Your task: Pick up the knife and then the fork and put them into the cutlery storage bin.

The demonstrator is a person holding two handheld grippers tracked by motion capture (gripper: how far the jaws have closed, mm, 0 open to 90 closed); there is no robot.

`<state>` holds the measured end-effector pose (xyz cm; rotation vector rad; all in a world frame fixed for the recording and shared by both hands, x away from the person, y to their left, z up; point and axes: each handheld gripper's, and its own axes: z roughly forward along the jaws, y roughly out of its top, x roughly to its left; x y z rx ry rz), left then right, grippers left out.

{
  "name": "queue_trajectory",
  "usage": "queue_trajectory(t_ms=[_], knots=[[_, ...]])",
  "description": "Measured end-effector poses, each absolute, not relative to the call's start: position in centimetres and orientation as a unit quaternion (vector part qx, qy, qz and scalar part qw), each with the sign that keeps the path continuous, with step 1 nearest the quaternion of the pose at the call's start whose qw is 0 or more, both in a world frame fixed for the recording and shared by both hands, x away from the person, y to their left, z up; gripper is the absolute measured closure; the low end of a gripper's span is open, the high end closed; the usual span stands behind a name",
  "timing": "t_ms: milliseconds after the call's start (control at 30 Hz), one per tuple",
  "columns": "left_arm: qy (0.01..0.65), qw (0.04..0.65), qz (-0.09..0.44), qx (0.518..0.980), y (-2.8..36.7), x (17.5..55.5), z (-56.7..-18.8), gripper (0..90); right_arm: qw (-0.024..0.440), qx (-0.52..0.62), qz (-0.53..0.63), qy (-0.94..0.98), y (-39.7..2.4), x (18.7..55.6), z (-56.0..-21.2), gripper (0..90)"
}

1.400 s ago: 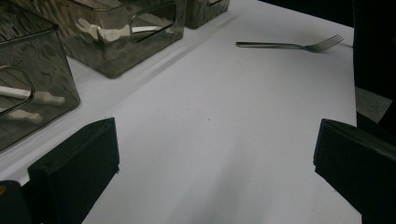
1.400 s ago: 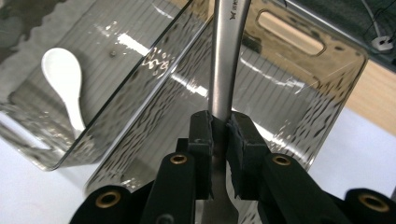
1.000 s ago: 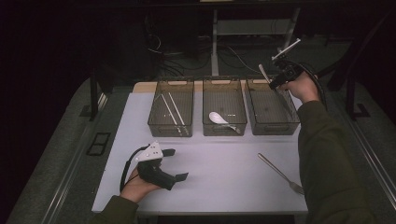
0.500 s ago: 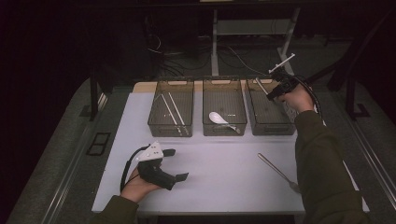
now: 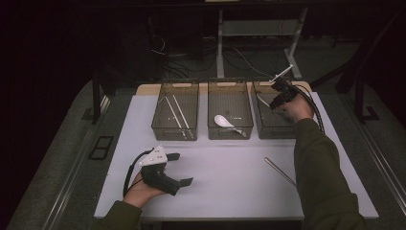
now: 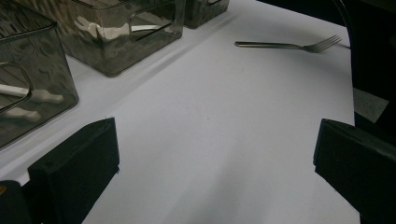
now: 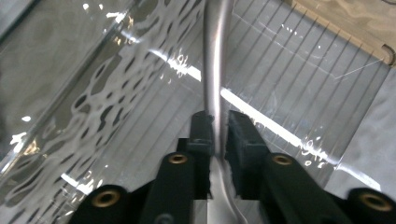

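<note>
Right claw (image 7: 218, 128) is clamped on a metal utensil (image 7: 215, 70), jaws nearly together on the slim handle. Can't tell whether it's a fork or a knife: the working end points down into the right bin (image 5: 274, 125) and is lost in the glare off the bin floor. In the high view the claw (image 5: 279, 98) sits over the far part of that bin, and the handle end sticks up and away past it. Judging by the layout, this is a sort: chopsticks (image 5: 175, 114) in the left bin (image 5: 175, 128), white spoon (image 5: 225, 122) in the middle bin (image 5: 229, 130), metal cutlery in the right one. The steep downward tilt looks meant to get the tip under the bin rim before letting go.

Right forearm reaches far across the desk (image 5: 230, 191), wrist bent, claw angled down into the bin. A fork (image 6: 290, 45) lies loose on the desk near the right edge, beside that sleeve, probably next in line.

Left claw (image 5: 178, 167) rests on the desk near left, jaws spread wide with nothing between them, bare desk under the gap in the left gripper view. The hand lies flat, parked clear of the work.
</note>
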<state>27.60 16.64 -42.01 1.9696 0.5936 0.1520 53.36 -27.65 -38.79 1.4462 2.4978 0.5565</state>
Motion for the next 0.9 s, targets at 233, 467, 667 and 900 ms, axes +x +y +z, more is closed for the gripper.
queue_trajectory(t_ms=[233,467,667,900], knots=[[0.245,0.513,0.064,0.82,16.6,27.6,-42.0,0.0,0.096,0.5,0.24,0.826,-28.5,52.9,-37.1,60.8],[0.244,0.512,0.064,0.821,16.5,27.6,-42.0,0.0,0.101,0.499,0.282,0.813,-29.0,51.5,-35.7,48.6],[0.241,0.508,0.065,0.824,16.4,27.6,-42.1,0.0,0.112,0.481,0.297,0.818,-29.3,49.5,-35.0,41.5],[0.241,0.509,0.069,0.823,16.4,28.1,-42.1,0.0,0.114,0.467,0.311,0.82,-30.3,46.9,-34.5,39.4]])
